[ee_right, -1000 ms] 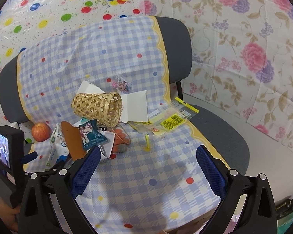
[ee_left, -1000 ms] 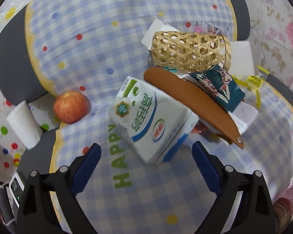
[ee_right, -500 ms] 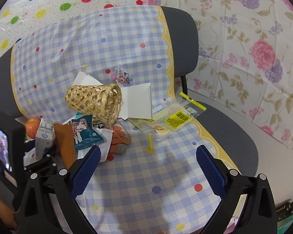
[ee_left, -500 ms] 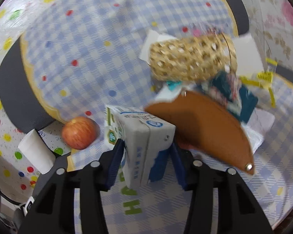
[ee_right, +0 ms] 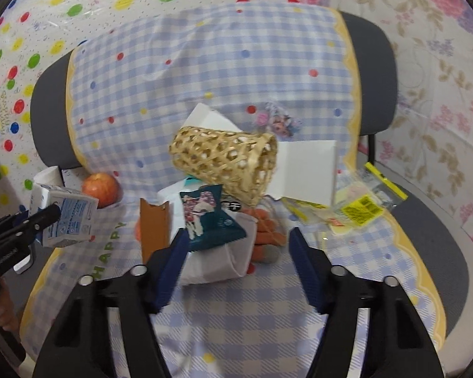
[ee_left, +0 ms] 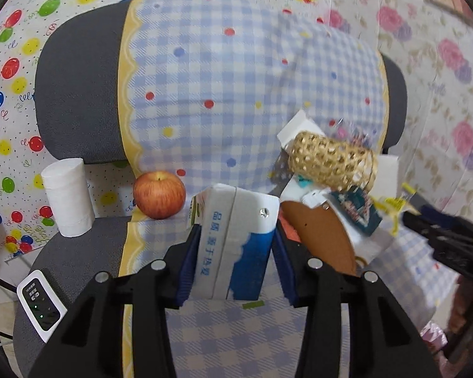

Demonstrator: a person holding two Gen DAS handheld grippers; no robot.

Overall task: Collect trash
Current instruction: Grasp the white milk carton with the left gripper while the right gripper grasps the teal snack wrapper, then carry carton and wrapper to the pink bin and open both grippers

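My left gripper (ee_left: 235, 252) is shut on a white and blue milk carton (ee_left: 236, 239) and holds it lifted above the checked cloth; the carton also shows in the right wrist view (ee_right: 67, 220). My right gripper (ee_right: 236, 252) is open, its fingers either side of a white paper packet (ee_right: 217, 261) with a teal snack wrapper (ee_right: 209, 220) on top. A woven bamboo basket (ee_right: 224, 163) lies on its side behind them. A brown leather piece (ee_right: 154, 230) stands left of the wrapper.
An apple (ee_left: 159, 193) and a white paper roll (ee_left: 67, 197) sit at the left of the chair seat. Yellow plastic bags (ee_right: 359, 208), white paper (ee_right: 309, 170) and an orange toy (ee_right: 265, 230) lie to the right. A white device (ee_left: 42, 304) lies at the chair's left edge.
My left gripper closed on the milk carton and lifted it up off the cloth. My right gripper narrowed and moved forward and down around the white packet.
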